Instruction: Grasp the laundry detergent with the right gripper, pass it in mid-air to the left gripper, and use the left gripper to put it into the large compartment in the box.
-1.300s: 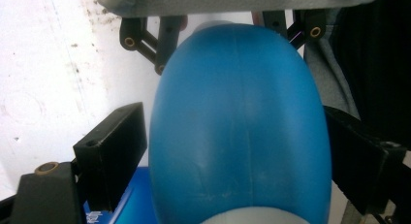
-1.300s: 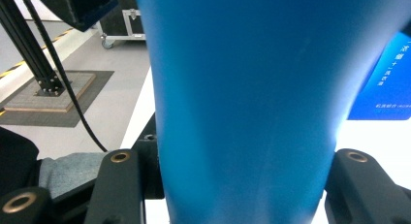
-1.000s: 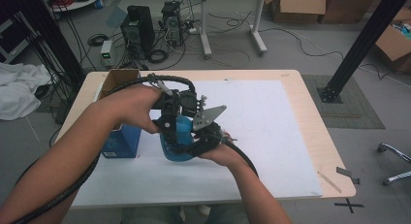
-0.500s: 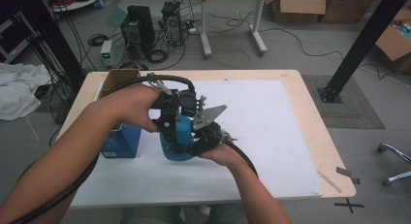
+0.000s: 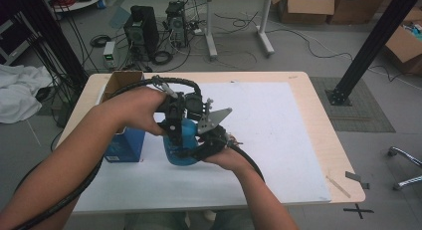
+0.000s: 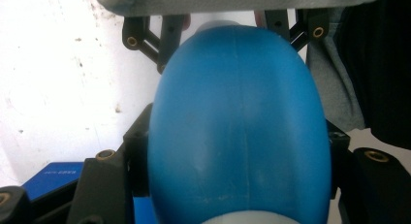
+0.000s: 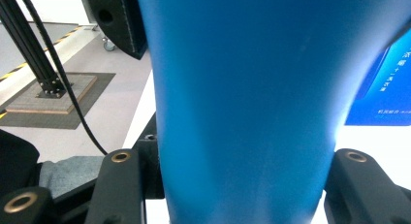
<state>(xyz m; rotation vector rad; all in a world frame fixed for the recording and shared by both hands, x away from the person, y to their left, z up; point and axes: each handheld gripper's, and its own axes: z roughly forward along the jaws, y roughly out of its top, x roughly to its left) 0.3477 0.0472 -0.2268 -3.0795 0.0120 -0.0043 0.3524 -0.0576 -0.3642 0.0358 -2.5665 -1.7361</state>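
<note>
A blue plastic bottle [image 5: 180, 143] is held just above the white mat [image 5: 278, 135] at the table's middle left. My left gripper [image 5: 174, 121] comes down on it from above and is shut on its rounded body [image 6: 237, 136]. My right gripper [image 5: 201, 149] grips it from the near right side, and its jaws press both sides of the blue wall [image 7: 242, 112]. In the left gripper view the right gripper's black jaws stand at the bottle's far end. The bottle hides most of both pairs of jaws.
A blue carton [image 5: 124, 143] stands left of the bottle, and an open cardboard box [image 5: 122, 80] sits behind it at the table's back left. Thick cables trail from both grippers. A black frame post [image 5: 368, 46] rises right of the table.
</note>
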